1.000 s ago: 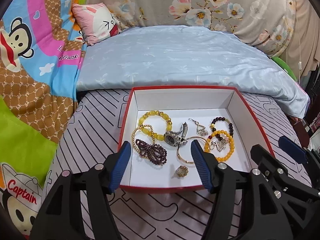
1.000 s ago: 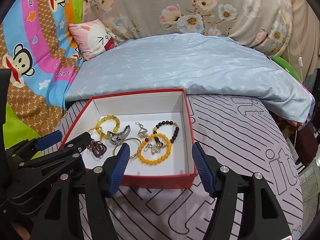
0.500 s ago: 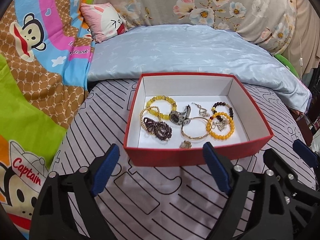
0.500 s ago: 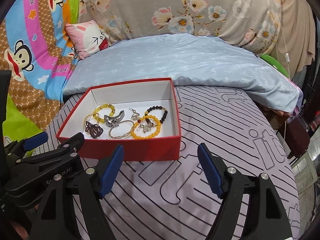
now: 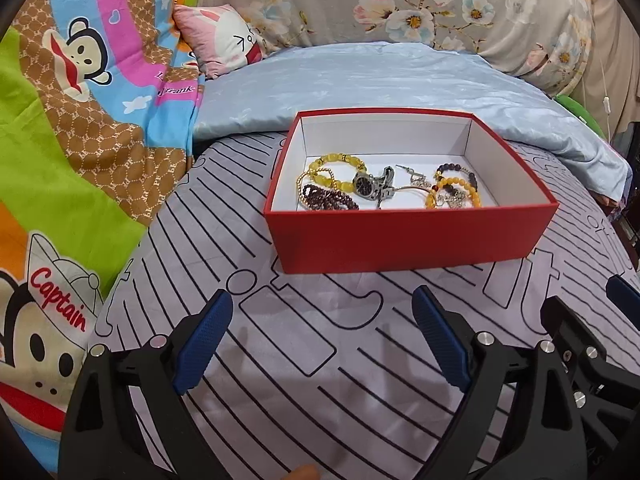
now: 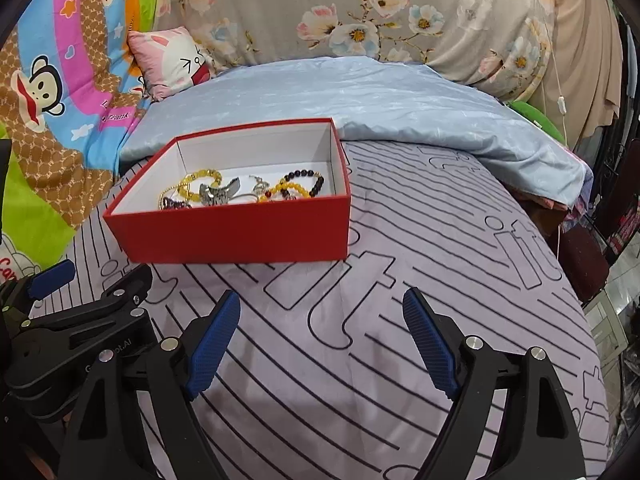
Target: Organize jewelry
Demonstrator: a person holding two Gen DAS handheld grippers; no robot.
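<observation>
A red box (image 5: 408, 236) with a white inside stands on the striped bed sheet; it also shows in the right wrist view (image 6: 236, 232). Inside lie a yellow bead bracelet (image 5: 336, 160), a silver watch (image 5: 370, 186), a dark purple bead bracelet (image 5: 328, 202), an orange bead bracelet (image 5: 454, 192) and a dark bead bracelet (image 6: 304, 178). My left gripper (image 5: 320, 340) is open and empty, low over the sheet in front of the box. My right gripper (image 6: 322, 340) is open and empty, in front of the box and to its right.
A pale blue quilt (image 5: 380, 80) lies behind the box. A pink rabbit pillow (image 5: 224, 40) and a cartoon monkey blanket (image 5: 80, 80) are at the left. A floral cushion (image 6: 380, 20) lines the back. The bed's edge drops off at the right (image 6: 592, 300).
Both grippers have pulled back from the box toward the near side and sit lower. The box's front wall now hides part of the jewelry. Both stay open.
</observation>
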